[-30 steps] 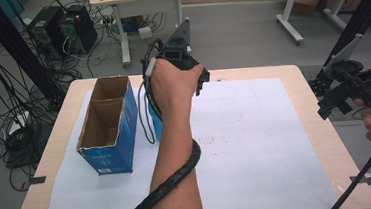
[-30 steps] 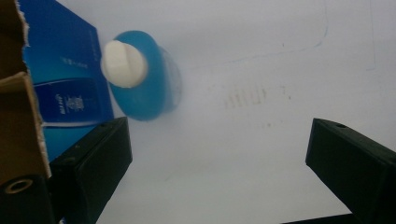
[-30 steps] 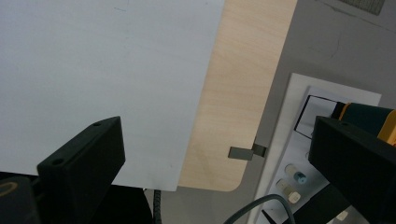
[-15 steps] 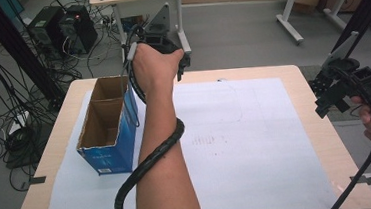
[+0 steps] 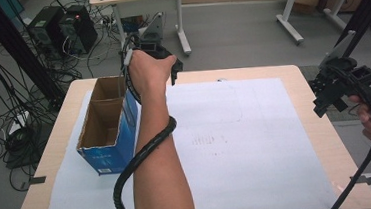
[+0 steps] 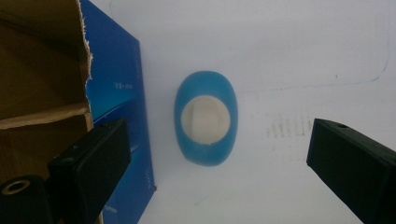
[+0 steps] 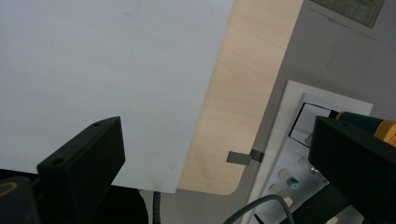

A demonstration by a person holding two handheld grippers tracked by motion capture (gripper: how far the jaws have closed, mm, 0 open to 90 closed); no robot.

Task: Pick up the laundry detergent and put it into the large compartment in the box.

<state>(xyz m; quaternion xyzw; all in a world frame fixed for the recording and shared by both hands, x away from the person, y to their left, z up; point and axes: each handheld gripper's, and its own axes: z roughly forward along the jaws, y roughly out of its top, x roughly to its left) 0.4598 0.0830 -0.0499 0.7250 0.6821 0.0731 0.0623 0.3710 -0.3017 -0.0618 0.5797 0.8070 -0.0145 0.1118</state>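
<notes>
Left gripper [image 6: 215,154] hung spread wide above the blue oval object [image 6: 206,117], just right of the cardboard box [image 5: 105,123], likely lining up a grab; right gripper [image 7: 219,172] parked wide apart, empty, off the table's right edge

The high view looks forward and down from the person's side on the whole table [image 5: 321,139]. The left gripper view looks close down at the white sheet [image 6: 289,51] beside the blue box [image 6: 119,102], at 10 o'clock of the table. The right gripper view looks down at the same sheet's edge at 3 o'clock.
</notes>
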